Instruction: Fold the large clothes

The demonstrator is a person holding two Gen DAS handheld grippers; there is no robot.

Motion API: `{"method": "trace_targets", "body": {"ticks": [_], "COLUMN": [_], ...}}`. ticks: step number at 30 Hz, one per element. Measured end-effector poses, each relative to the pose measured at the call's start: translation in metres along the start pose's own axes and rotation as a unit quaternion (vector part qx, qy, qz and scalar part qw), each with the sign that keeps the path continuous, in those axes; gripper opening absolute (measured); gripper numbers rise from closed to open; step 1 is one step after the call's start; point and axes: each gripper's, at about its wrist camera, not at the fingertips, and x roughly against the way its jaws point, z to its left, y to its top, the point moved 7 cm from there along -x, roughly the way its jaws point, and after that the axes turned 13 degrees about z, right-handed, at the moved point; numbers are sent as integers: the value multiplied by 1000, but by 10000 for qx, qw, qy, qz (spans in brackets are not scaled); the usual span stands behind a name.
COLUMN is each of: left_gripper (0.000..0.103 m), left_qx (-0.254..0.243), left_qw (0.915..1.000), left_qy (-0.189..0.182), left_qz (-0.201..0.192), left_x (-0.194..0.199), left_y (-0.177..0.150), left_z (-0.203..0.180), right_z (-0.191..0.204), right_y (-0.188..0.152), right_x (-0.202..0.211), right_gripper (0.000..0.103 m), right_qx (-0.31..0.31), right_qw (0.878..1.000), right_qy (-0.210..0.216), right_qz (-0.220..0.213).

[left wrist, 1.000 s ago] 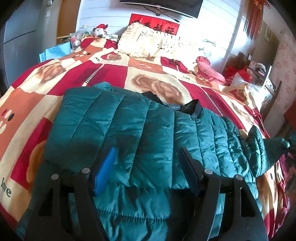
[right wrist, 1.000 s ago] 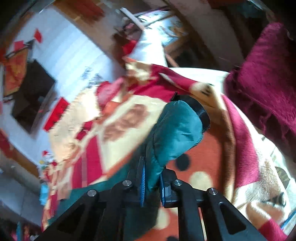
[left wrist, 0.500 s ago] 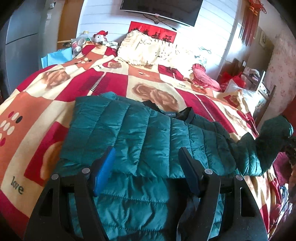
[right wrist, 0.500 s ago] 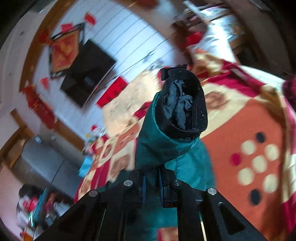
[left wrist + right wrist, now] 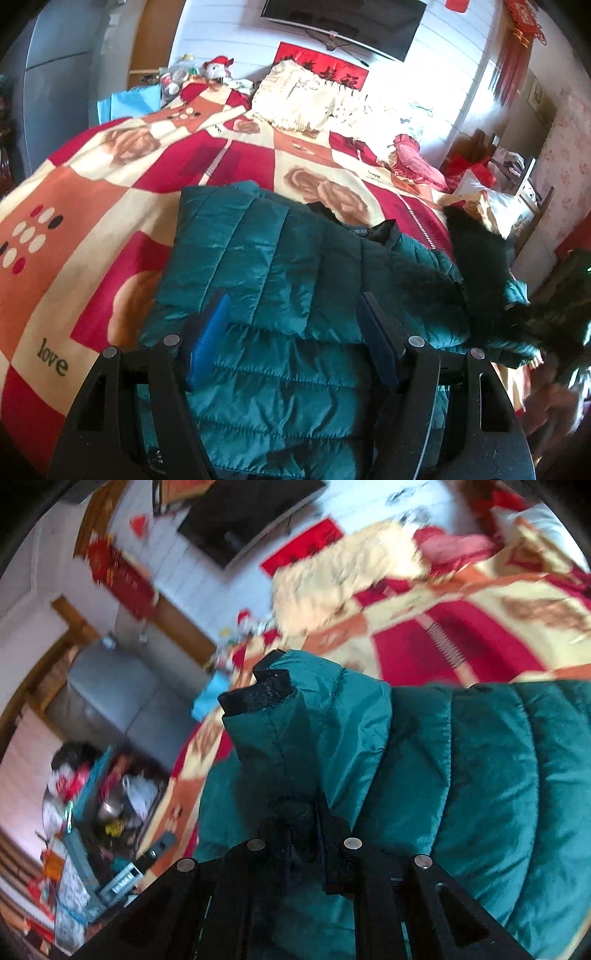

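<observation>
A teal puffer jacket [image 5: 280, 280] lies across the bed [image 5: 110, 206]. The right gripper [image 5: 306, 834], clamped on its sleeve [image 5: 295, 716], carries the cuff toward eleven o'clock over the body; the left gripper [image 5: 295, 332] hovers apart, holding nothing.

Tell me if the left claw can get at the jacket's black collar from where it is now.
Probably yes. The left claw stands open over the teal jacket, and the black collar lies uncovered straight ahead, beyond the quilted panels. The sleeve pinched in the right claw sits off to the side.
</observation>
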Motion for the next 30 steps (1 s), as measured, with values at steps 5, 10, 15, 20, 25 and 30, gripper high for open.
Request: {"method": "trace_targets", "body": {"ticks": [5,10,15,20,25,30], "left_gripper": [70,70,70,70,70,70], "left_qx": [132,26,19,-168,-613,-952], "left_qw": [9996,9994,9984,9967,9943,9909], "left_qy": [-189,-278,-472,-603,-440,-91], "left_qz": [147,199,324,515,756,943], "left_x": [-6,-9,-14,-24,-47,-72], "left_y": [-4,-4,-4,-6,-13,-19], "left_z": [0,-11,-30,-60,-97,-121], "right_z": [10,10,22,26,4,-13], "right_y": [-26,-30,-29,-25,-27,-29], "right_x": [-84,-103,-71,-33,6,35], "right_gripper": [10,49,77,77,77,77], "right_qx": [123,346,546,487,299,114], "right_qw": [9965,9927,9935,9950,9955,9957], "right_qy": [-163,-473,-620,-688,-843,-902], "right_qz": [816,1055,777,529,297,150]}}
